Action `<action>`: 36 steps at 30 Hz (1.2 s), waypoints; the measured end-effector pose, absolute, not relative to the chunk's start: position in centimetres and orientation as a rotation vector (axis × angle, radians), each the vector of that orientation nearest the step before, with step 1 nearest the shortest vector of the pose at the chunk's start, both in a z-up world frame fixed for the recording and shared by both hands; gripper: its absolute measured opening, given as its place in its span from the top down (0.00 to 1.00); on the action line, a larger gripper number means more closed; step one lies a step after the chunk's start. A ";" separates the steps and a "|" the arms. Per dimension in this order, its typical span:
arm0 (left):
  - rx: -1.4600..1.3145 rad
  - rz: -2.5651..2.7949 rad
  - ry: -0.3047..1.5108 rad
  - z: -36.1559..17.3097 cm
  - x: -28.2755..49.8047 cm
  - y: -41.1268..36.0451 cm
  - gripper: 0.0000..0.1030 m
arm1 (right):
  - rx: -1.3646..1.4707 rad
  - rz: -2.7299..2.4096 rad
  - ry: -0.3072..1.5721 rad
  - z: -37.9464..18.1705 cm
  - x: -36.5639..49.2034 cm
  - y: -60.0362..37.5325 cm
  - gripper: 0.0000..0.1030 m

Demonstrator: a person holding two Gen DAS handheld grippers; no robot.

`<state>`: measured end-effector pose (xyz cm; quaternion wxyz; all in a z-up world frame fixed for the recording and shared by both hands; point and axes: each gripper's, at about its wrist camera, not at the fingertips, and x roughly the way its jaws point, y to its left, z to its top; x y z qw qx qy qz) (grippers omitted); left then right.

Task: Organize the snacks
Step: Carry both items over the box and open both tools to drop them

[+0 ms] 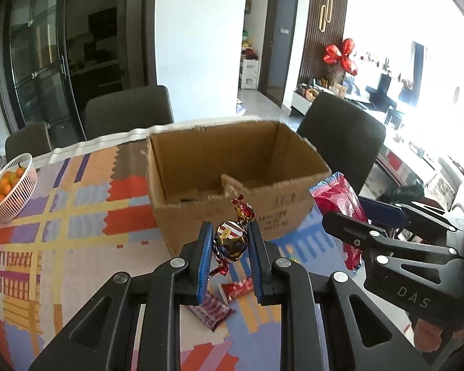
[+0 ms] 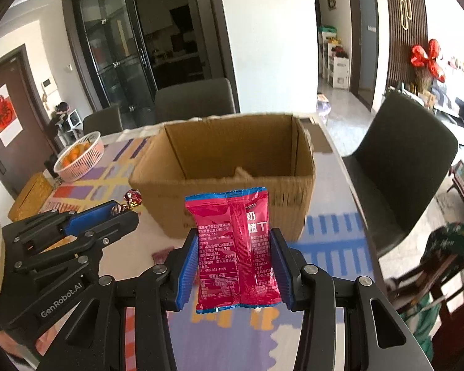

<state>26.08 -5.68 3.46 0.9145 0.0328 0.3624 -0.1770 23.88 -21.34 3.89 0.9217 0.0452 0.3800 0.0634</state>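
Note:
My left gripper is shut on a foil-wrapped candy and holds it above the table, just in front of the open cardboard box. My right gripper is shut on a pink snack packet, upright between the blue pads, also in front of the box. The right gripper with the packet shows at the right of the left wrist view. The left gripper with its candy shows at the left of the right wrist view. The box looks empty inside.
Two small red snack packets lie on the patterned tablecloth under the left gripper. A white basket of oranges stands at the far left. Dark chairs surround the table.

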 end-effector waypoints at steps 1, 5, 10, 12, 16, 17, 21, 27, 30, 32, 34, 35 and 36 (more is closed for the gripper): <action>0.063 -0.362 0.745 3.7 26.3 -5.6 0.78 | 0.091 0.130 0.775 4.2 24.2 -21.3 0.56; 0.044 -0.352 0.732 4.9 27.6 -5.4 0.77 | 0.086 0.133 0.755 5.4 25.4 -21.3 0.56; 0.040 -0.340 0.722 5.8 29.3 -5.2 0.77 | 0.092 0.144 0.751 6.3 27.1 -21.3 0.56; 0.039 -0.336 0.722 6.1 30.0 -5.1 0.77 | 0.088 0.145 0.749 6.4 27.8 -21.2 0.56; 0.021 -0.335 0.733 6.3 31.6 -4.8 0.77 | 0.088 0.152 0.745 6.9 29.2 -21.0 0.56; 0.018 -0.331 0.735 6.2 32.0 -4.8 0.78 | 0.088 0.152 0.745 7.0 29.5 -20.9 0.56; 0.020 -0.326 0.746 5.8 33.4 -4.9 0.78 | 0.073 0.157 0.743 7.2 31.0 -20.8 0.56; 0.013 -0.323 0.768 4.8 35.3 -5.1 0.77 | 0.061 0.151 0.752 6.8 33.2 -20.9 0.56; 0.006 -0.322 0.783 4.2 36.2 -5.3 0.77 | 0.058 0.151 0.760 6.2 34.1 -20.8 0.56; 0.008 -0.318 0.791 3.9 36.8 -5.4 0.77 | 0.054 0.145 0.766 5.9 34.8 -20.8 0.56; 0.011 -0.309 0.796 3.6 37.2 -5.4 0.77 | 0.050 0.142 0.773 5.5 35.4 -20.8 0.56; 0.011 -0.304 0.797 3.6 37.3 -5.4 0.72 | 0.051 0.141 0.775 5.4 35.6 -20.8 0.56; 0.008 -0.304 0.798 3.6 37.2 -5.4 0.69 | 0.053 0.140 0.778 5.3 35.9 -20.9 0.56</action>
